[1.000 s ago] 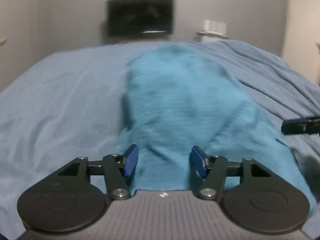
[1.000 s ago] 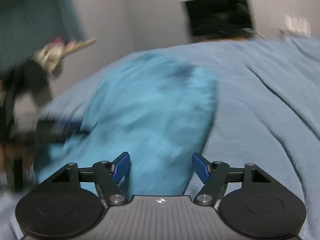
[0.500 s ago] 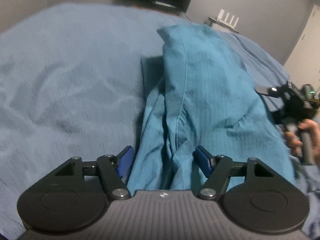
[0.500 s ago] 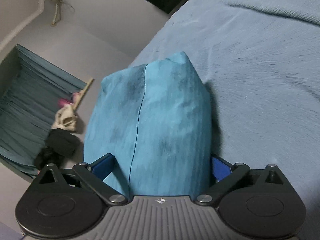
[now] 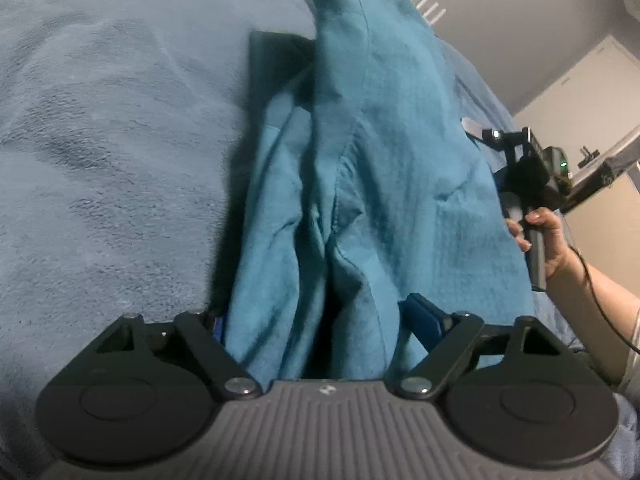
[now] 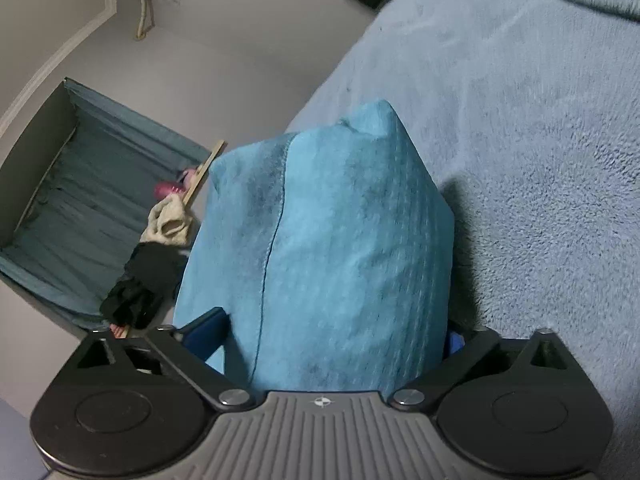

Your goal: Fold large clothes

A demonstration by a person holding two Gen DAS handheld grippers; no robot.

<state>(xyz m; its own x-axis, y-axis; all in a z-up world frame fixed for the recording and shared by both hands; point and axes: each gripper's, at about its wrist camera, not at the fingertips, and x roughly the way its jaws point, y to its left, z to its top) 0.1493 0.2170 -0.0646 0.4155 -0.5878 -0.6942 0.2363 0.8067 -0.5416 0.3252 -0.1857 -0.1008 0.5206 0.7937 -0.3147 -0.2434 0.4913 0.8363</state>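
A large teal garment (image 5: 384,168) hangs lifted above a light blue blanket-covered bed (image 5: 104,152). In the left wrist view its bunched folds fill the gap between my left gripper's (image 5: 320,320) wide-spread blue pads. The left pad is mostly hidden by cloth. In the right wrist view the garment (image 6: 332,240) drapes as a smooth seamed panel over my right gripper (image 6: 332,332), whose jaws also stand wide apart with cloth between them. The right gripper and the hand holding it show at the right of the left wrist view (image 5: 528,184).
The bed blanket (image 6: 540,140) stretches right and far. Beside the bed, to the left, teal curtains (image 6: 68,208) and a rack with beige and black clothes (image 6: 160,256) stand. White antennas (image 5: 428,6) of a device sit at the far wall.
Both grippers rose and tilted, lifting the garment off the bed. The cloth now hangs bunched between the jaws instead of lying flat ahead of them.
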